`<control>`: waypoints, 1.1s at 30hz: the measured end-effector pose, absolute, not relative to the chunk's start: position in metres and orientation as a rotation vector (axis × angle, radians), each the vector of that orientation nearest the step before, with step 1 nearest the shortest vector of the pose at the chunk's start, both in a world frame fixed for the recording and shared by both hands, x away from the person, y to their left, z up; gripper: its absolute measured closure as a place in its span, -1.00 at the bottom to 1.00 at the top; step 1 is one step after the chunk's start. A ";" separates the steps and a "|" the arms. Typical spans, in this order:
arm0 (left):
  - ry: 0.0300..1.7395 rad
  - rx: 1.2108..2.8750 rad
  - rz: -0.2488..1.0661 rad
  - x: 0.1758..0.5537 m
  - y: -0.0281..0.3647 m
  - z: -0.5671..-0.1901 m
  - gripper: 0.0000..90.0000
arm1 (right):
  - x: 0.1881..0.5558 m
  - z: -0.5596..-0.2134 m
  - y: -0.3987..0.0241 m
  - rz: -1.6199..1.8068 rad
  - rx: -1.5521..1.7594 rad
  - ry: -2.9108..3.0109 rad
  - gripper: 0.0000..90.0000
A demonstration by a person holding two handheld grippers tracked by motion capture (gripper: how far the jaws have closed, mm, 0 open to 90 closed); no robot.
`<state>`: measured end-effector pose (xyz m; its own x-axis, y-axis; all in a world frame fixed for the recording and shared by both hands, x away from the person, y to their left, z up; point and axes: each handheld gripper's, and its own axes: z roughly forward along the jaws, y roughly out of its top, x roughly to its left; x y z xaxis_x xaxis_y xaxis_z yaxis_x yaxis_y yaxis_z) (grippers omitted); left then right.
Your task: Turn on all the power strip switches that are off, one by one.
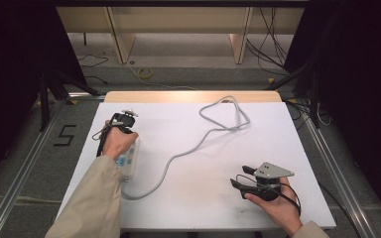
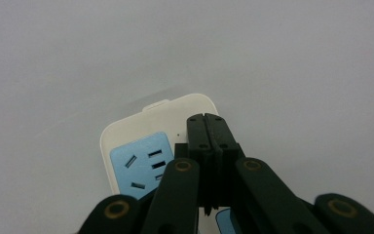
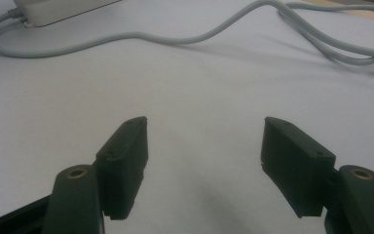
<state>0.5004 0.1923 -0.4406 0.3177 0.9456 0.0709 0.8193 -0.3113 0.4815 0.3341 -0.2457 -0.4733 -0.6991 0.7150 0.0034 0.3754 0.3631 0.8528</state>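
A white power strip (image 2: 141, 141) with blue socket faces lies at the left of the white table (image 1: 278, 148). The person's left hand (image 1: 118, 145) rests over the strip (image 1: 131, 163). My left gripper (image 2: 207, 121) is shut with nothing between its jaws. Its tips point down at the strip beside a blue socket (image 2: 143, 165); I cannot tell whether they touch it. The strip's grey cable (image 1: 188, 148) runs right and ends in a loop (image 1: 238, 116) near the far edge. My right gripper (image 1: 239, 176) stands open and empty (image 3: 204, 151), low over bare table at the front right, facing the cable (image 3: 175, 38).
A wooden strip (image 1: 193, 96) edges the table's far side. Beyond it are grey floor, wooden furniture legs (image 1: 121, 44) and loose cables (image 1: 273, 49). Metal rails (image 1: 342, 183) run along both sides of the table. A black "5" (image 1: 65, 135) marks the floor at the left.
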 end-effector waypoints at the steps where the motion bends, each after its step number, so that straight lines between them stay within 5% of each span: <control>1: 1.577 2.234 0.484 0.500 0.193 -0.441 1.00 | 0.334 -0.473 -0.246 1.270 0.955 2.261 -0.22; 33: 1.611 2.287 0.489 0.505 0.186 -0.441 1.00 | 0.333 -0.473 -0.245 1.272 0.954 2.264 -0.22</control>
<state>0.5052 0.1860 -0.4406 0.3129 0.9442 0.1028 0.8418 -0.3258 0.4304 0.3333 -0.2451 -0.4732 -0.7008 0.7134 0.0062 0.3762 0.3621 0.8529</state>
